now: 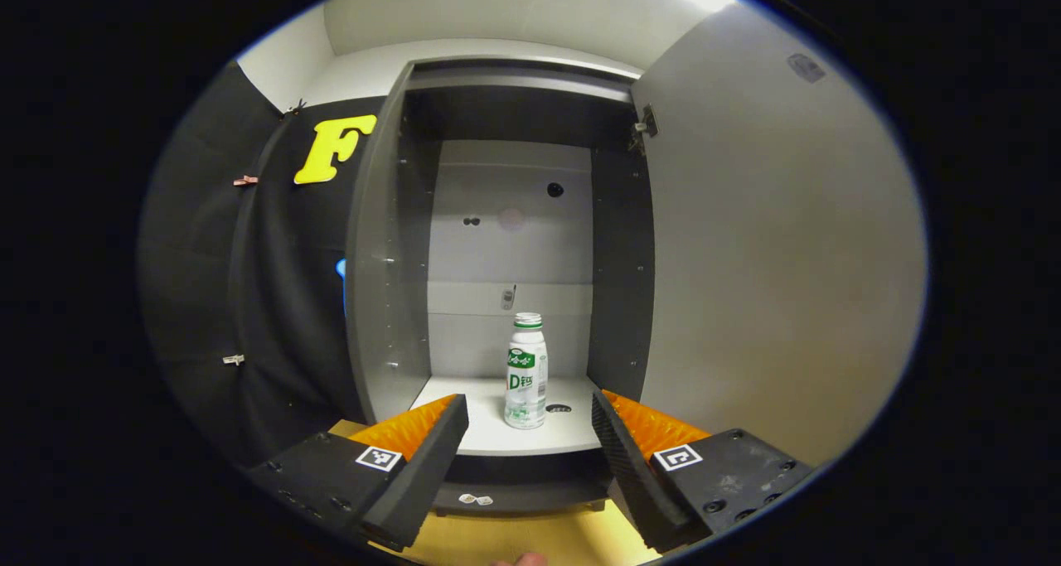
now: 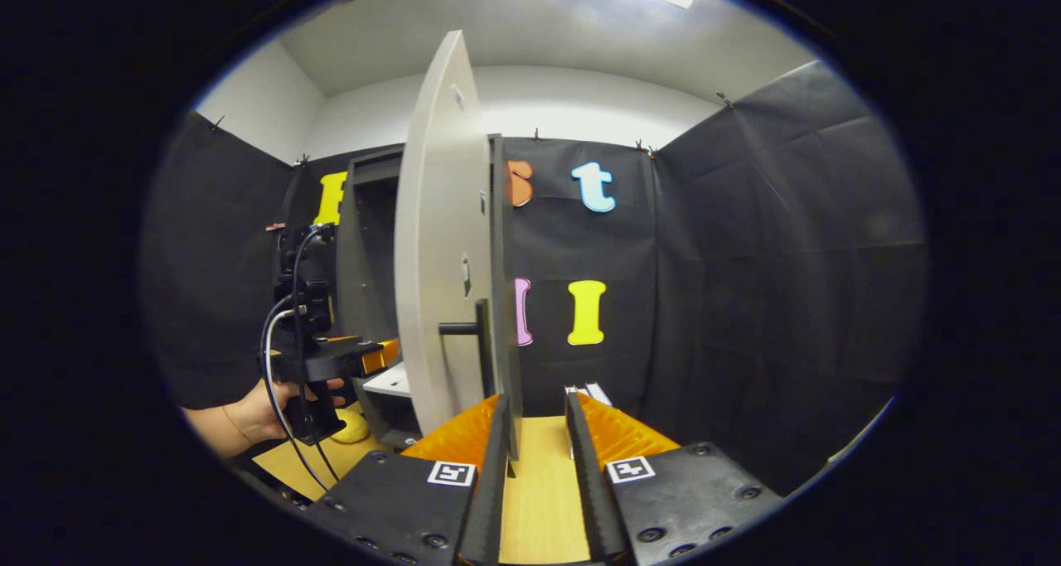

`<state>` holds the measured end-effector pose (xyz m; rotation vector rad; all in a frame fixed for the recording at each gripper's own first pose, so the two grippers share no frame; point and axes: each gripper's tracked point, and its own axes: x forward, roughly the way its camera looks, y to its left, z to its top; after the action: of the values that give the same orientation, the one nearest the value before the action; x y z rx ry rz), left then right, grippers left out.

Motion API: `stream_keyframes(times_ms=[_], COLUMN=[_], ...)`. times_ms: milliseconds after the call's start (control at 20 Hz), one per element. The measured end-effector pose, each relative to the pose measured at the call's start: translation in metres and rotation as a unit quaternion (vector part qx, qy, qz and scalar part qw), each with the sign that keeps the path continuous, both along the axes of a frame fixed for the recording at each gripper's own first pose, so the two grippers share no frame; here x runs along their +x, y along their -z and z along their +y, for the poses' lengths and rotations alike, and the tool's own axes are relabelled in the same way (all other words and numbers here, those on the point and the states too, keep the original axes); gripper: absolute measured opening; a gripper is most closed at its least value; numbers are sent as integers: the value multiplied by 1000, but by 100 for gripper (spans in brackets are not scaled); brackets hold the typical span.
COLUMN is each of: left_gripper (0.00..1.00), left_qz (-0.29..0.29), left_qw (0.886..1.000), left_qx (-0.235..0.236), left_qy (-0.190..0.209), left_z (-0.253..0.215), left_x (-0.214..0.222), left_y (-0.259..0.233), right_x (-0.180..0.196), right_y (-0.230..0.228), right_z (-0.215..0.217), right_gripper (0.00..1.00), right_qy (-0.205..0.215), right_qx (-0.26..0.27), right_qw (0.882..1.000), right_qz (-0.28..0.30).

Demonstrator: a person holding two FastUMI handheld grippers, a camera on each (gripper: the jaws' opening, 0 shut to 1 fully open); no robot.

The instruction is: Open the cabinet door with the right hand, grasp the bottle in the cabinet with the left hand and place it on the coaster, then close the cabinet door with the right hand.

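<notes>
Black cloth walls surround an open grey cabinet (image 1: 390,243). Left hand-held gripper (image 1: 529,417) gapes wide before the upright bottle (image 1: 526,372) inside. Right gripper view shows the door (image 2: 439,243) edge-on, with the right hand-held gripper (image 2: 537,421) narrowly parted, grasping nothing.

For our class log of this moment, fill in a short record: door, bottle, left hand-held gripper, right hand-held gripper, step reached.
door: door swung wide open
bottle: bottle upright on the cabinet floor, untouched
left hand-held gripper: left hand-held gripper open, in front of the bottle
right hand-held gripper: right hand-held gripper at the door's lower edge, fingers apart
step reached: door open, bottle not yet grasped
</notes>
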<state>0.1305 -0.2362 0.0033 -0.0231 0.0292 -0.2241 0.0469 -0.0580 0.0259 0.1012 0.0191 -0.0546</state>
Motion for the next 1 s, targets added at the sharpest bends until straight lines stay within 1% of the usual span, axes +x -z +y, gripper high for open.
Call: stream_keyframes(times_ms=[50,100,200,250,300,450,500,550,600,650,700,750,900,1000], left_gripper=[92,95,95,95,92,92,95,92,94,92,92,95,95,95], left_qz=[0,-2,-3,-1,0,6,8,13,19,23,25,31,40,37], left_qw=[1000,1000,1000,1000,1000,1000,999,999,999,999,999,998,998,998], left_qx=[2,5,14,16,16,20,17,10,3,-3,-8,-13,1,6], left_qy=[-2,-5,-9,-11,-13,-24,-27,-29,-32,-37,-42,-44,-47,-50], left_z=[-4,-8,-15,-18,-21,-23,-22,-22,-20,-17,-15,-16,-18,-19], left_x=[11,21,42,52,64,95,105,115,126,137,146,156,178,189], left_y=[0,2,5,8,10,15,17,20,25,28,31,37,52,55], right_x=[2,1,2,2,4,9,12,17,20,23,26,30,37,39], right_y=[2,4,7,12,16,19,18,21,23,24,25,27,33,34], right_z=[-10,-19,-38,-43,-46,-60,-62,-61,-63,-66,-68,-71,-79,-83], right_gripper=[49,58,75,100,98,98,98,98,98,98,98,98,98,98], right_qy=[14,30,53,60,66,75,75,75,78,79,79,80,84,88], right_qx=[5,2,-12,-17,-23,-36,-37,-37,-37,-38,-38,-38,-36,-39], right_qw=[1000,1000,998,998,997,996,996,996,996,996,996,996,995,995], right_qz=[1,2,7,12,19,25,24,25,26,25,24,22,25,24])
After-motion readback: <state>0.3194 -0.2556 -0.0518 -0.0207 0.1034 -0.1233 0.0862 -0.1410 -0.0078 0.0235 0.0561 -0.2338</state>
